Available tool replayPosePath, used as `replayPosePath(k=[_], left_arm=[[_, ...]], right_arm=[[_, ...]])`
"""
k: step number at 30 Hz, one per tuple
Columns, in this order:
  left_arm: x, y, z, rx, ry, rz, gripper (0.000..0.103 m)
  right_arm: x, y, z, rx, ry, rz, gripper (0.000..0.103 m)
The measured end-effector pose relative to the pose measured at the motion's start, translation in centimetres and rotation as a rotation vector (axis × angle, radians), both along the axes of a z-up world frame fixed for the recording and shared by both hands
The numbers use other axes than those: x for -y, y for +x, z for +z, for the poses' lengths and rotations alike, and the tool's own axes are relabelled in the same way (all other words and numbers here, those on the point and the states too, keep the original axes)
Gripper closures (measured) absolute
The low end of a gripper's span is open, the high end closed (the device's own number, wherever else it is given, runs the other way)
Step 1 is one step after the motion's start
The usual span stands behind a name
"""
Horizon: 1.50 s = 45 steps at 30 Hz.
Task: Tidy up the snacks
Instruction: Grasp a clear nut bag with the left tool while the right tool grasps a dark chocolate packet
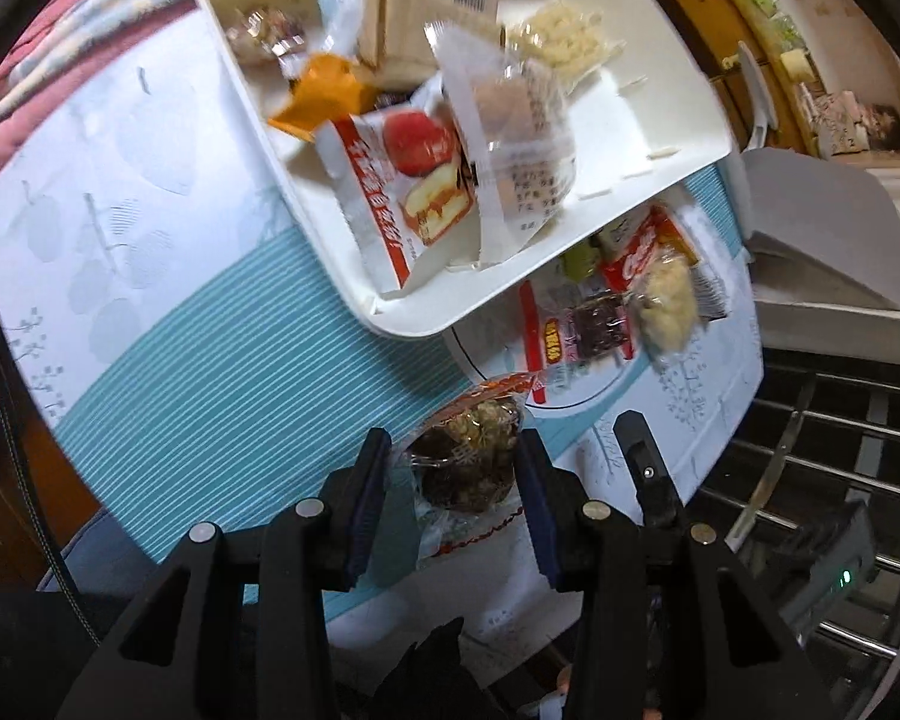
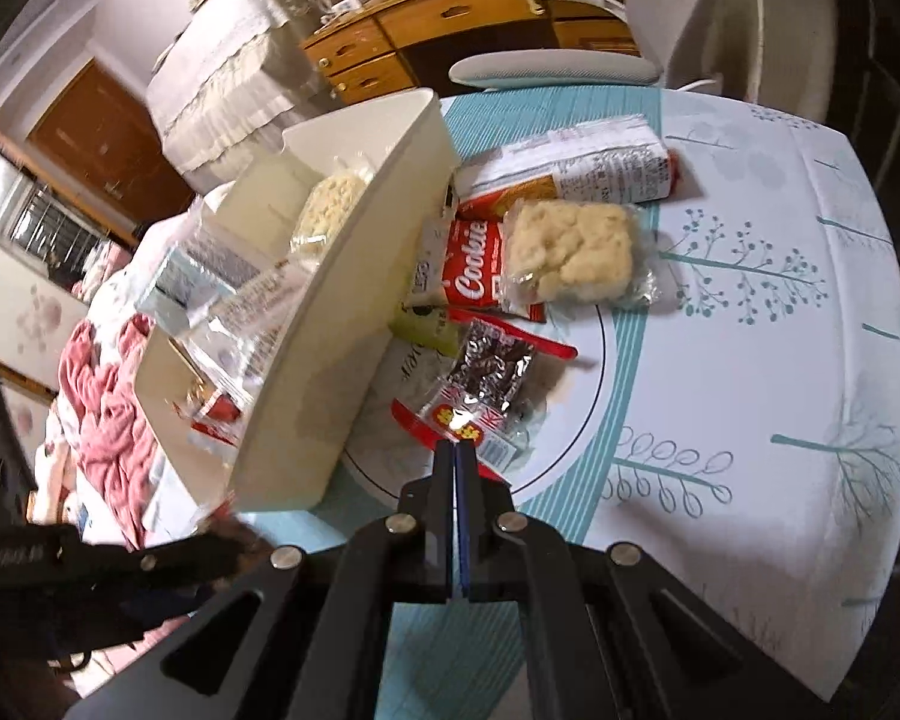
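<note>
Pinching: left gripper (image 1: pixel 453 468), lower centre, clamps a clear nut-snack packet (image 1: pixel 468 456) | right gripper (image 2: pixel 455 450) pressed together on dark snack packet (image 2: pixel 486 378), frame centre | white bin (image 1: pixel 642 114) upper centre, holding snacks

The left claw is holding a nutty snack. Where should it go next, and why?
Probably up and over into the white box. The left claw grips the nut snack above the table, and the box already holds other packets, like the cake packet, with bare floor near its right side.
</note>
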State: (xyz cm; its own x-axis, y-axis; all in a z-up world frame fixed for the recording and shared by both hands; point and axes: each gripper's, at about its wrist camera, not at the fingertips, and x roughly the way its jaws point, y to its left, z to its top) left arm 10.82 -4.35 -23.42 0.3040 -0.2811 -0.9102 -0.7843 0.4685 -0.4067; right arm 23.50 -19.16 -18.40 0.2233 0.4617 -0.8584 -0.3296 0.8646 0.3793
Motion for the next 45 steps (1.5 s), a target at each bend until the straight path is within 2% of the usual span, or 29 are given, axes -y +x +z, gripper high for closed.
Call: replayPosePath(k=[3, 6, 11, 16, 20, 29, 34, 40, 42, 45], left_arm=[[-0.7, -0.9, 1.8, 0.024, 0.014, 0.02, 0.062], [-1.7, -1.8, 3.3, 0.035, 0.032, 0.039, 0.062], [-4.0, -2.3, 5.2, 0.057, 0.057, 0.025, 0.062], [-6.4, -1.3, 6.4, 0.054, 0.061, -0.032, 0.062], [-8.8, -0.2, 7.5, 0.057, 0.093, -0.091, 0.062], [-14.0, 2.5, 7.5, 0.02, 0.129, -0.177, 0.062], [-16.1, 4.1, 6.8, -0.004, 0.142, -0.231, 0.062], [-17.5, 5.6, 6.1, -0.024, 0.154, -0.289, 0.062], [-17.7, 5.9, 5.8, -0.033, 0.155, -0.31, 0.062], [-17.7, 6.4, 5.4, -0.046, 0.153, -0.337, 0.062]], right_arm=[[-0.5, 0.3, 0.4, -0.028, 0.001, -0.023, 0.1], [-1.0, 0.7, 0.2, -0.079, -0.009, -0.066, 0.091], [-0.8, 1.2, -1.1, -0.167, 0.008, -0.21, 0.058], [-1.0, 1.3, -2.9, -0.226, 0.015, -0.336, 0.057], [-1.7, 1.2, -4.8, -0.246, 0.008, -0.453, 0.056], [-3.4, 1.4, -6.5, -0.155, -0.043, -0.625, 0.057], [-3.6, 2.0, -6.8, -0.115, -0.088, -0.67, 0.057], [-4.7, 2.7, -6.9, -0.067, -0.168, -0.647, 0.058], [-5.2, 2.8, -6.7, -0.049, -0.184, -0.631, 0.063], [-5.3, 2.8, -6.5, -0.046, -0.202, -0.62, 0.064]])
